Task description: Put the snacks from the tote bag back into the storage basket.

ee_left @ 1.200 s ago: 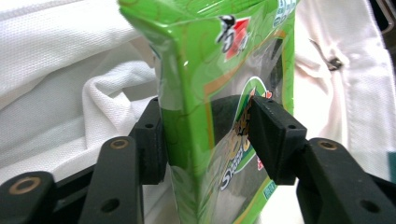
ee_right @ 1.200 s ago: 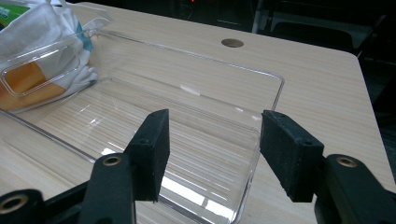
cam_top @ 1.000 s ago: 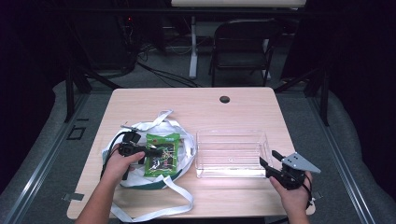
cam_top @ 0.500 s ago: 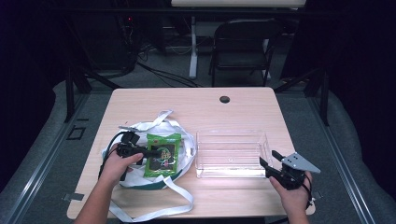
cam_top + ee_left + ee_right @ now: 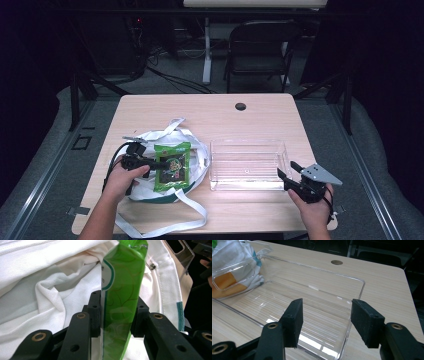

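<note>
A green snack packet (image 5: 172, 165) lies over a white cloth bag (image 5: 195, 150) on the left half of the table. My left gripper (image 5: 159, 164) is at the packet's left edge, and in the left gripper view its jaws stand on both sides of the green packet (image 5: 121, 302), pressing on it above the white bag (image 5: 45, 290). A clear plastic bin (image 5: 247, 164) sits right of the bag. My right gripper (image 5: 289, 173) rests at the bin's near right corner, open, with nothing between its fingers (image 5: 293, 320); the bin's rim (image 5: 357, 290) lies just past them.
The bag's white straps (image 5: 165, 222) trail toward the table's front edge. A round cable hole (image 5: 240, 106) marks the far middle of the wooden table (image 5: 210, 115). A dark folding chair (image 5: 260, 52) stands beyond the table.
The left gripper and the green packet have shifted only slightly over the bag. The right gripper has stayed at the bin's corner.
</note>
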`<state>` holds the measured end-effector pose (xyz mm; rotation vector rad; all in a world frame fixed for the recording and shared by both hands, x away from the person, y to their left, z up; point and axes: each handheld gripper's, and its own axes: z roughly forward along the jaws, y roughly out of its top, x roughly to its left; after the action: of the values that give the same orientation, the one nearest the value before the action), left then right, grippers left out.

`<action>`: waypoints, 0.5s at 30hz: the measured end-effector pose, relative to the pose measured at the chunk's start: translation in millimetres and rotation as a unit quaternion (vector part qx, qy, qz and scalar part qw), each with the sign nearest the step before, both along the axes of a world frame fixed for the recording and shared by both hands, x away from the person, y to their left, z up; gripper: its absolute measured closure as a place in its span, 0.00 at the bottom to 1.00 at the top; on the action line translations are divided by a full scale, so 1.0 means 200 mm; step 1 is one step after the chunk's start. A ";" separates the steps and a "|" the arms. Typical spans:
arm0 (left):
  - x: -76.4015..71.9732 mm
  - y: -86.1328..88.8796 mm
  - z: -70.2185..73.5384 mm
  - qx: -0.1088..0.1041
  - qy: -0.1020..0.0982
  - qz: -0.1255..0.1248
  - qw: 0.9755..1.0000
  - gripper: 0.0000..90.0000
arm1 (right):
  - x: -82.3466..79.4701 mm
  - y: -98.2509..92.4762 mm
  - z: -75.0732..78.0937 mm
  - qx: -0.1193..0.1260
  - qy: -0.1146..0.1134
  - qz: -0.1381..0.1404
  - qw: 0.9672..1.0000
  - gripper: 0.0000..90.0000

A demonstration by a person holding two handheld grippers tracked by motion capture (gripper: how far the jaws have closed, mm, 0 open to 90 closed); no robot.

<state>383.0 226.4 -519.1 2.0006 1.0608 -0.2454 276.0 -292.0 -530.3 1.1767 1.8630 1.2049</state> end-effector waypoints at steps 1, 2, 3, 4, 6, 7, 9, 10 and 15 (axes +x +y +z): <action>0.00 0.00 0.00 -0.003 0.001 0.001 1.000 0.76 | 0.00 0.00 0.00 0.000 0.000 0.000 1.000 0.48; 0.00 0.01 0.00 -0.005 0.002 0.001 1.000 0.77 | 0.00 0.00 0.00 0.000 0.001 0.000 1.000 0.48; 0.00 0.01 0.00 -0.008 0.004 -0.001 1.000 0.77 | 0.00 0.00 0.00 0.000 0.001 0.000 1.000 0.48; 0.00 0.01 0.00 -0.010 0.005 0.000 1.000 0.77 | 0.00 0.00 0.00 0.001 0.001 0.000 1.000 0.48; 0.00 0.02 0.00 -0.013 0.006 0.000 1.000 0.78 | 0.00 0.00 0.00 0.000 0.001 0.001 1.000 0.48; 0.00 0.02 0.00 -0.016 0.007 0.001 1.000 0.79 | 0.00 0.00 0.00 0.000 0.001 0.001 1.000 0.48; 0.00 0.03 -0.01 -0.020 0.009 0.001 1.000 0.79 | 0.00 0.00 0.00 0.002 0.002 0.001 1.000 0.48; 0.00 0.03 -0.01 -0.020 0.010 0.001 1.000 0.79 | 0.00 0.00 0.00 0.002 0.002 0.001 1.000 0.48; 0.00 0.04 -0.01 -0.025 0.010 0.001 1.000 0.80 | 0.00 -0.01 -0.01 0.001 0.003 -0.002 1.000 0.48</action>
<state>383.3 234.9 -520.6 1.9560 1.0587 -0.2881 276.4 -293.1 -531.4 1.1850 1.8643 1.2024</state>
